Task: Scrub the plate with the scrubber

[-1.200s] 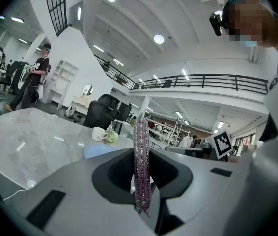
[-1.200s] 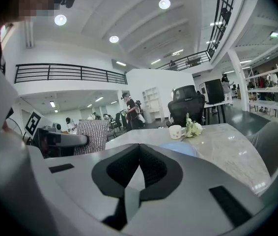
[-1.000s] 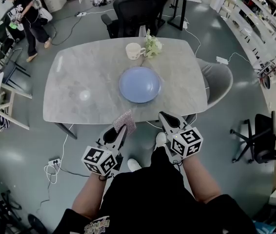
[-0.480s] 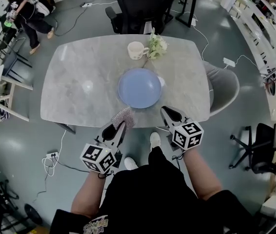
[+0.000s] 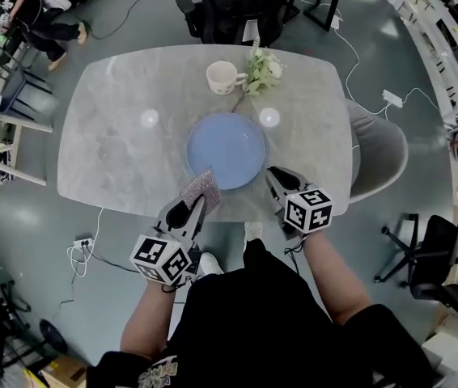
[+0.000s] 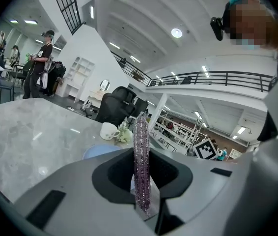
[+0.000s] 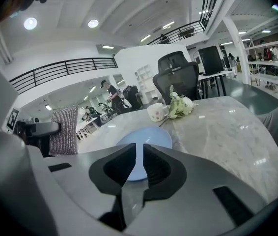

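A round blue plate (image 5: 226, 149) lies on the grey marble table (image 5: 116, 144), near its front edge; the same plate (image 6: 96, 152) shows low in the left gripper view. My left gripper (image 5: 199, 199) is shut on a sparkly purple-silver scrubber (image 5: 201, 187), held edge-up (image 6: 141, 166) just short of the plate's near-left rim. My right gripper (image 5: 273, 175) hovers at the plate's near-right rim. Its jaws have just been opening; a narrow gap stands between them with nothing in it, and the plate (image 7: 153, 137) shows through. The scrubber (image 7: 64, 130) is at the left of the right gripper view.
Behind the plate stand a white mug (image 5: 222, 78) and a small bunch of flowers (image 5: 263, 69). A black office chair (image 5: 237, 6) is at the table's far side, a grey chair (image 5: 379, 152) at its right. A person (image 5: 27, 14) stands far left.
Both grippers have moved forward from below the table's front edge to over it, close to the plate. The scrubber stays in the left gripper.
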A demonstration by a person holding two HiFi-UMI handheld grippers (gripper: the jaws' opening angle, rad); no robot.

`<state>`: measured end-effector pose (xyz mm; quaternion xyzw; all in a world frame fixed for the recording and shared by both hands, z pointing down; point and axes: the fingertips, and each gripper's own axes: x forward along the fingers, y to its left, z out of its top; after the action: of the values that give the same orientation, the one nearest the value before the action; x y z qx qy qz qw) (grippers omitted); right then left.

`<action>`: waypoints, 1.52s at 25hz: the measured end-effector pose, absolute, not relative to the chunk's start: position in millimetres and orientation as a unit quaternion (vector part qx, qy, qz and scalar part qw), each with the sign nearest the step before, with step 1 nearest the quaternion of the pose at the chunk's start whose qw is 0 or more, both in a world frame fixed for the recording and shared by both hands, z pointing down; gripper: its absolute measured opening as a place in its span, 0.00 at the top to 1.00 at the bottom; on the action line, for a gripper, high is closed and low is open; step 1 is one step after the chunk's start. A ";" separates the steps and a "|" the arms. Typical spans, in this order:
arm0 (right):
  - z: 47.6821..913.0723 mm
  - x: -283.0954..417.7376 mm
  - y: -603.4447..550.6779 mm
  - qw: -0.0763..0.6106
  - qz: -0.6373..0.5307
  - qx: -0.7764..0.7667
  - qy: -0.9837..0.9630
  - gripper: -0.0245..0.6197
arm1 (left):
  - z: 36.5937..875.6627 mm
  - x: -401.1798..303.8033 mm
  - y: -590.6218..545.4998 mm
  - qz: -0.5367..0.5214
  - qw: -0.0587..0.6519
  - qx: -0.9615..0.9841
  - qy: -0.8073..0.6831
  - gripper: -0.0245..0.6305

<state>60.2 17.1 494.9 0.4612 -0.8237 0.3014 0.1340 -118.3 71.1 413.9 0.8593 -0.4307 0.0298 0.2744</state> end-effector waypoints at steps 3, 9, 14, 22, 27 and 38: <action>516.0 69.3 -6.4 0.144 0.324 0.454 -0.817 0.86 | 423.3 -110.6 51.9 0.029 0.283 0.851 -0.442 0.84; 560.0 77.2 -45.4 0.171 0.370 0.436 -0.802 0.81 | 442.7 -101.3 25.1 0.026 0.302 0.830 -0.468 0.84; 593.1 79.6 -70.6 0.192 0.416 0.432 -0.776 0.77 | 448.7 -94.9 12.0 0.026 0.312 0.816 -0.486 0.84; 618.6 72.8 -86.6 0.231 0.455 0.439 -0.740 0.76 | 452.7 -92.2 2.4 0.031 0.322 0.797 -0.510 0.84; 627.8 71.0 -88.5 0.247 0.457 0.454 -0.724 0.85 | 455.2 -83.6 -3.4 0.038 0.319 0.796 -0.513 0.84; 628.5 78.4 -93.6 0.232 0.459 0.504 -0.694 0.92 | 462.9 -65.4 -17.2 0.064 0.321 0.808 -0.489 0.84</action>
<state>78.4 -93.6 628.5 0.5038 -0.6941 0.4590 0.2319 -65.4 -17.2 462.9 0.8081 -0.4895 0.0643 0.3214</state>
